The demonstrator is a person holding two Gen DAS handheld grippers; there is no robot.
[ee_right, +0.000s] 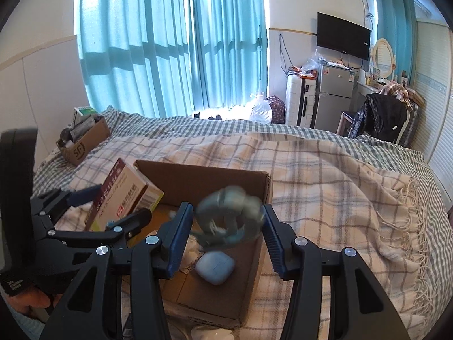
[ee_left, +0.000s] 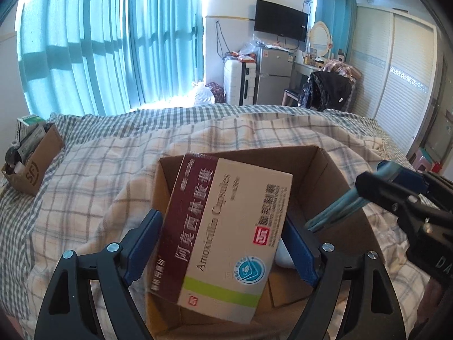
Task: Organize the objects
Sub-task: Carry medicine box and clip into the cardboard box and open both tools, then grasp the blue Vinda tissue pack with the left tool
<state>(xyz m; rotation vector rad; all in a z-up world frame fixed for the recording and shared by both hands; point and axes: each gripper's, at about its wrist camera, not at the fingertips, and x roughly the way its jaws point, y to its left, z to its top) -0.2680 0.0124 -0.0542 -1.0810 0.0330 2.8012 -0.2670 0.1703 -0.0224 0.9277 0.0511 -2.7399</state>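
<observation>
My left gripper (ee_left: 223,243) is shut on a maroon and beige Amoxicillin medicine box (ee_left: 226,235), held over the open cardboard box (ee_left: 325,170) on the bed. The medicine box also shows in the right wrist view (ee_right: 124,201). My right gripper (ee_right: 228,226) is over the same cardboard box (ee_right: 203,175), jaws wide apart, with a blurred grey-green coiled item (ee_right: 229,215) between them; it seems loose, not squeezed. A pale blue earbud case (ee_right: 215,267) lies inside the box.
A second cardboard box (ee_left: 34,167) full of small items sits at the bed's far left. The bed carries a plaid blanket (ee_right: 325,184). Beyond are teal curtains, a fridge (ee_left: 273,76), a suitcase and a chair with clothes.
</observation>
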